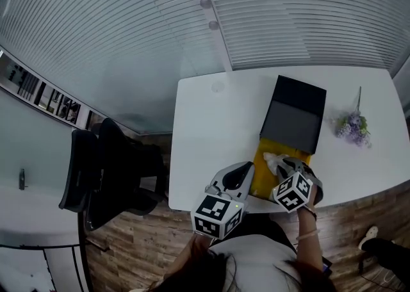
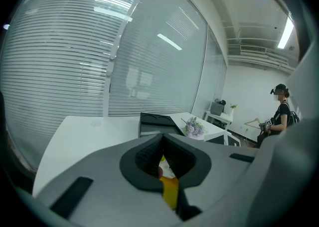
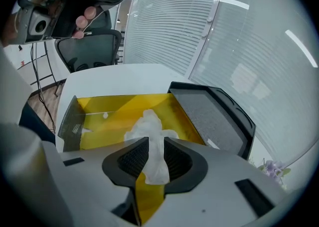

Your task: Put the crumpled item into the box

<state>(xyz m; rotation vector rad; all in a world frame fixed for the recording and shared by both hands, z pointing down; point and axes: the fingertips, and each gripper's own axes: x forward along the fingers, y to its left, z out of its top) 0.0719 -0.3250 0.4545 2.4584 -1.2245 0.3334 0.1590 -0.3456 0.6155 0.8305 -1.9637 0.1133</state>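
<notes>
Two sets: right tongs (image 3: 152,146) clamp the crumpled tissue (image 3: 149,127) above the yellow box (image 3: 107,109); left tongs (image 2: 162,155) are pressed together.

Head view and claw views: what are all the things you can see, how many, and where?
table: 1, white, middle of the room
box: 1, yellow inside with a dark lid, open, at the table's near edge
crumpled paper: 1, white, over the box
flowers: 1 bunch, purple, on the table's right side
chair: 1, black, left of the table
blinds: white, behind the table
left claw: 1, grey, shut, beside the box
right claw: 1, grey, shut on the crumpled paper
</notes>
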